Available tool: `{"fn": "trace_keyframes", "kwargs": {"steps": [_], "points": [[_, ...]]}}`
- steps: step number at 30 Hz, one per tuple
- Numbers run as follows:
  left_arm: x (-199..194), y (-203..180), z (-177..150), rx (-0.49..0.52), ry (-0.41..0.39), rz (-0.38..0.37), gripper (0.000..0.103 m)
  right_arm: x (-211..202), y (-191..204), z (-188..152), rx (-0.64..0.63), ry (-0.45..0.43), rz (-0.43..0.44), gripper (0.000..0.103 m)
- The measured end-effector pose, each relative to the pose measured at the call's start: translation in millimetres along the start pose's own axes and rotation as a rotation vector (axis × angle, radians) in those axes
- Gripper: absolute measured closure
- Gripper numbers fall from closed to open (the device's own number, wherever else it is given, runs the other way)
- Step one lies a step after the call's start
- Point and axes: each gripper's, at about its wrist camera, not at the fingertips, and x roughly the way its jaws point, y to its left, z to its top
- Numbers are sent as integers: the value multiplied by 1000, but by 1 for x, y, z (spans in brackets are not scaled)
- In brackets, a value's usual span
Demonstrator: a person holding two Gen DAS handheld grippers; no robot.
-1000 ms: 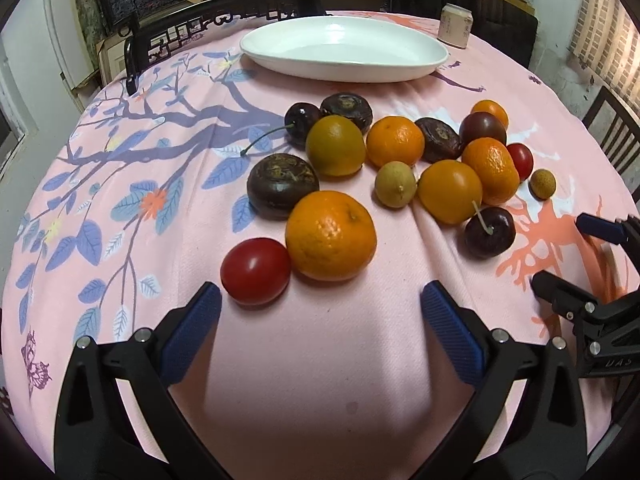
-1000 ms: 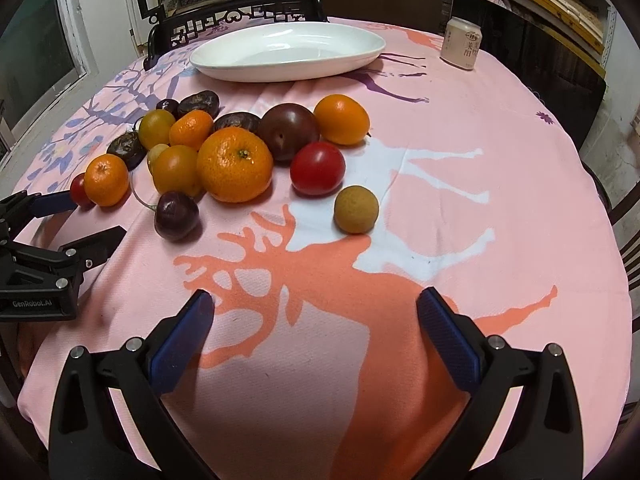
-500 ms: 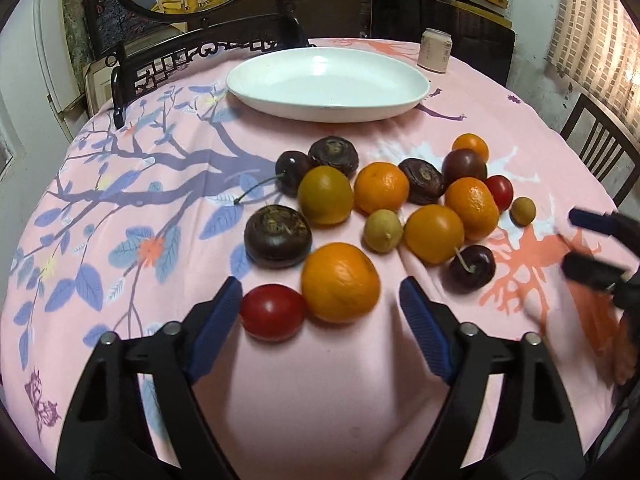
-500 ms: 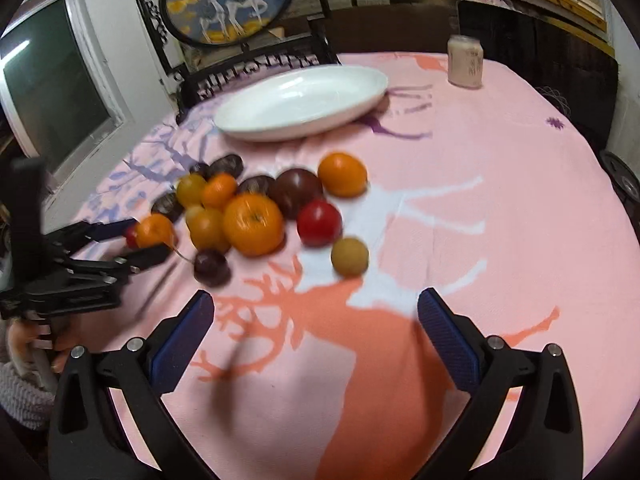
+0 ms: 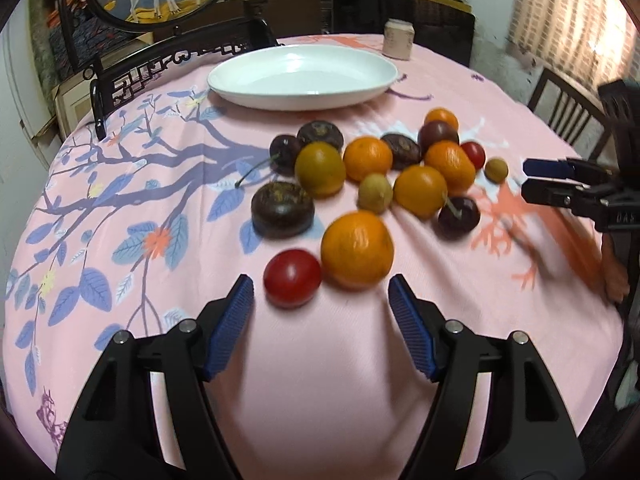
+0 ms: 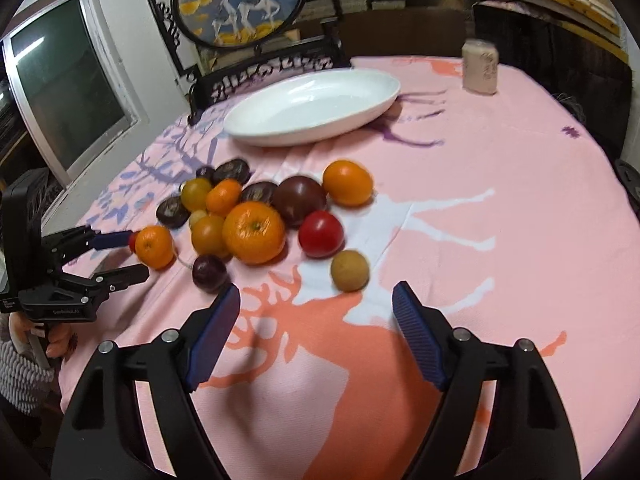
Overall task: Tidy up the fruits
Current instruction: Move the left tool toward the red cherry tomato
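Observation:
A cluster of fruit lies on the pink tablecloth: a big orange (image 5: 357,249), a red tomato (image 5: 292,277), a dark round fruit (image 5: 282,209), several more oranges, cherries and small tan fruits. A white oval dish (image 5: 304,77) stands empty behind them. My left gripper (image 5: 321,294) is open and empty, just in front of the tomato and big orange. My right gripper (image 6: 316,306) is open and empty, near a tan fruit (image 6: 349,271) and a dark cherry (image 6: 209,273). The same dish (image 6: 316,109) and the left gripper (image 6: 116,256) show in the right wrist view.
A small pale jar (image 5: 397,39) stands behind the dish at the far edge. A dark carved chair (image 5: 168,68) sits at the back left and another chair (image 5: 568,108) at the right. The right gripper (image 5: 560,180) shows at the left view's right edge.
Both grippers have lifted and tilted up, so more of the room shows. The left gripper has neared the tomato and big orange. The fruit has not moved.

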Motion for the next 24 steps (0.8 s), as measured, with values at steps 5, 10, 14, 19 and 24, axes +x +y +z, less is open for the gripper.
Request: {"fn": "trace_keyframes", "kwargs": {"steps": [5, 10, 14, 19, 24], "points": [[4, 15, 9, -13, -11, -90, 43, 0, -1, -1, 9, 1, 25, 23], [5, 18, 12, 16, -10, -114, 63, 2, -4, 0, 26, 15, 43, 33], [8, 18, 9, 37, 12, -131, 86, 5, -3, 2, 14, 26, 52, 38], [7, 21, 15, 30, -8, -100, 82, 5, -6, 3, 18, 20, 43, 39], [1, 16, 22, 29, -50, -79, 47, 9, -7, 4, 26, 32, 51, 39]]}}
